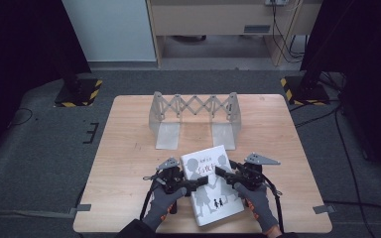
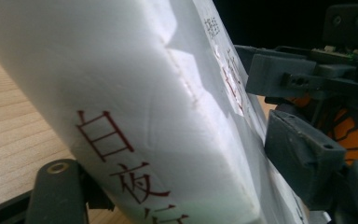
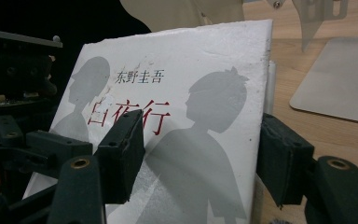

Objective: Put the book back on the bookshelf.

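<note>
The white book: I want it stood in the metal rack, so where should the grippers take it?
Take the white book by its two long side edges, one gripper per side, as the left gripper and right gripper do. Lying flat, it offers those thin edges.

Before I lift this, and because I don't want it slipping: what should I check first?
1. Right gripper pads either side of the white book: ok.
2. Left gripper hold at the spine: cannot tell, one jaw is hidden.
3. Tabletop between book and expanding book rack: ok, bare.
4. Rack upright, space between its end plates free: ok.
</note>
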